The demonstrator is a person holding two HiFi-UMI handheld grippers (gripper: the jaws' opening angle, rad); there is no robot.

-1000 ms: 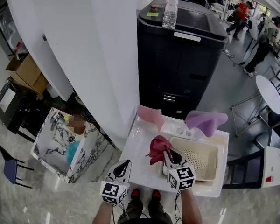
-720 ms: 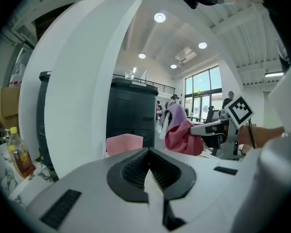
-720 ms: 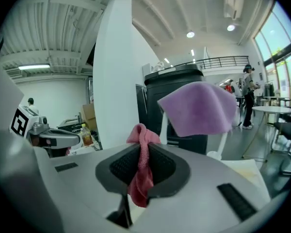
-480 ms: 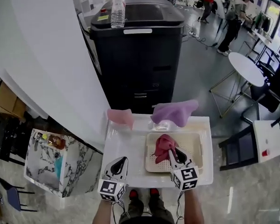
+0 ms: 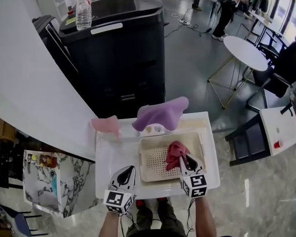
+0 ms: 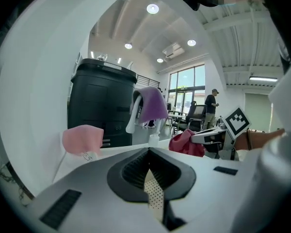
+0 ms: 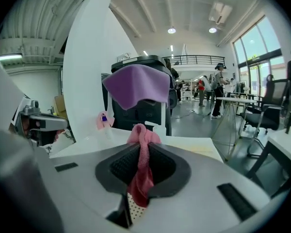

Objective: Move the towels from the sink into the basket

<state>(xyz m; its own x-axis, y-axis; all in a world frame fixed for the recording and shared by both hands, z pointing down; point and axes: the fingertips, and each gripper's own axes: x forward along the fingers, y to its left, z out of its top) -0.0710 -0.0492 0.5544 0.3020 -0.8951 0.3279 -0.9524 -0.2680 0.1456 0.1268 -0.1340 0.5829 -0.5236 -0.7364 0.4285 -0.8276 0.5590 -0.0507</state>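
right gripper (image 5: 183,162) clamped on red towel (image 5: 175,151) | towel over right half of basket (image 5: 155,166) | left gripper (image 5: 128,172) closed, empty

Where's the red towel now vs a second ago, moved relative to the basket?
Yes. Clamped in the right gripper, the red towel has shifted rightward in the head view, from the basket's left rim to above its right half.

The red towel (image 5: 174,153) is showing soft, fuzzy cloth, the basket (image 5: 155,170) is looking like matt perforated plastic, and the sink (image 5: 111,157) is looking smooth and hard.
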